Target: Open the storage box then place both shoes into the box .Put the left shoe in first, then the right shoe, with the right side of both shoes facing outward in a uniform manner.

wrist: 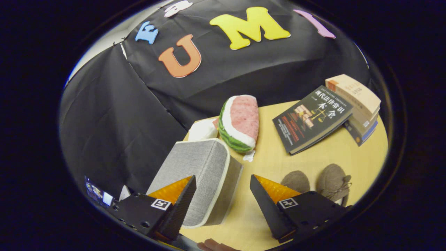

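While the grey storage box [202, 174] is sitting apparently unopened on the counter [313, 157], the jaws are gaping wide and empty before it; both shoes [315, 183] are waiting just beyond the right finger, nothing packed.

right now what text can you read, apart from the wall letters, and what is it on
Dark book: "现代法律常识一本全"; its smaller print is too small to read.
Stacked books: print blurred, unreadable.
Open gripper, storage box just ahead between its fingers: square markers, no words.
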A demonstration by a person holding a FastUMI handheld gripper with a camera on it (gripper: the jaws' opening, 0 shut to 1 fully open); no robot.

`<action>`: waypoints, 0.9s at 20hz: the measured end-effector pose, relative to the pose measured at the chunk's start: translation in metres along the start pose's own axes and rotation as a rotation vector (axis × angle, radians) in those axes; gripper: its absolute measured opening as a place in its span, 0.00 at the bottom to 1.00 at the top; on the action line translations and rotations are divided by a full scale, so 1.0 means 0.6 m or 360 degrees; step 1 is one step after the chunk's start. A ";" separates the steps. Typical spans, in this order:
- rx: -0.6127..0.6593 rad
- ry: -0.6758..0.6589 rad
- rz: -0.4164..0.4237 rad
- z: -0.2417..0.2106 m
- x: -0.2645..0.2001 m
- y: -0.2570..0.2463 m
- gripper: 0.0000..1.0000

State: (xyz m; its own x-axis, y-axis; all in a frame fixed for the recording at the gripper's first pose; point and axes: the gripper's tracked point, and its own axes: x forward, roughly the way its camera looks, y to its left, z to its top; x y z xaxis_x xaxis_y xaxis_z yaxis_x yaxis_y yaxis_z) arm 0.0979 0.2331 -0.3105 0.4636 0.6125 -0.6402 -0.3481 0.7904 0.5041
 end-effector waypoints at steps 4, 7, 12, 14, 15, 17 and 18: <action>0.0161 0.0177 0.0110 -0.039 0.050 0.003 0.96; 0.0237 0.0270 0.0197 -0.058 0.070 0.008 0.95; 0.0477 0.0354 0.0258 -0.063 0.082 0.017 0.82; 0.0597 0.0368 0.0289 -0.063 0.083 0.029 0.63; 0.0628 0.0371 0.0301 -0.061 0.081 0.037 0.50; 0.0594 0.0381 0.0284 -0.058 0.078 0.047 0.24; 0.0530 0.0370 0.0253 -0.051 0.075 0.047 0.11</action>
State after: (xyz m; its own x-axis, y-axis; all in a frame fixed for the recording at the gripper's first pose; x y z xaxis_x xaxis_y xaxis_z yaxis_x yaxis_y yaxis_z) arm 0.0837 0.2833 -0.3426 0.2164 0.7426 -0.6339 -0.1009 0.6628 0.7420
